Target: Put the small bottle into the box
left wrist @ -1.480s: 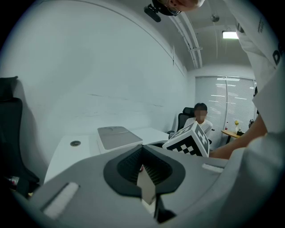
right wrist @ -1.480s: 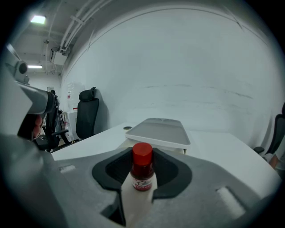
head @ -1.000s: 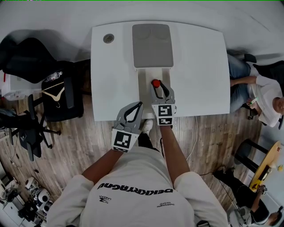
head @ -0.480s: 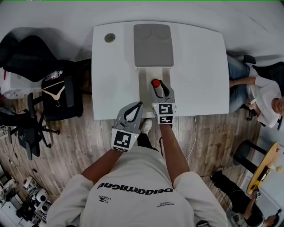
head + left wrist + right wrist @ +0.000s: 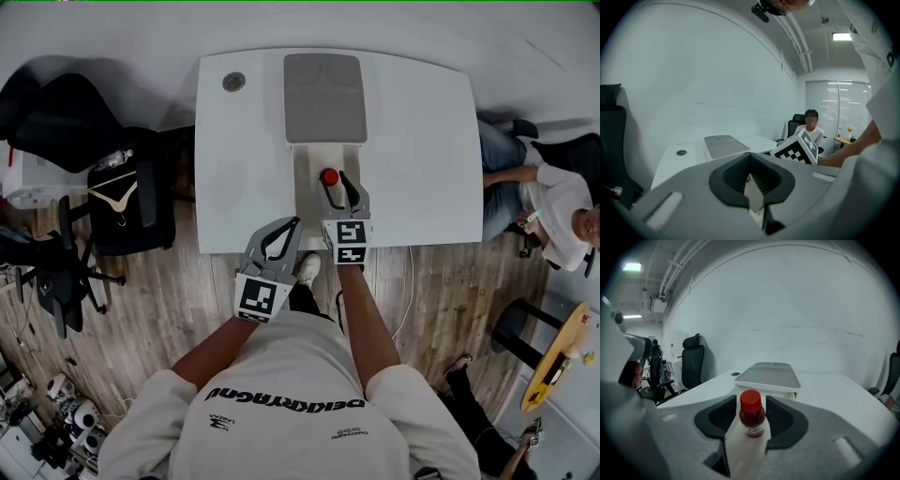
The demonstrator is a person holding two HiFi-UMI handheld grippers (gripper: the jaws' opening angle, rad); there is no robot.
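Head view: small red-capped bottle [image 5: 329, 176] upright in shallow beige box [image 5: 305, 178] on white counter [image 5: 422, 159]; right gripper [image 5: 336, 187] straddles it; left gripper [image 5: 296, 222] near box's front-left.
Left gripper view: jaws together, empty.
Right gripper view: jaws just been opening, apart; bottle [image 5: 752, 420] between, untouched.

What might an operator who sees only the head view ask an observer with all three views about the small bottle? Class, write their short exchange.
Operator: Is the right gripper clamping the small bottle?
Observer: No. Its jaws have just been opening, and the right gripper view shows a gap on each side of the bottle.
Operator: Is the bottle upright?
Observer: Yes, it stands upright on the pale floor of the box.
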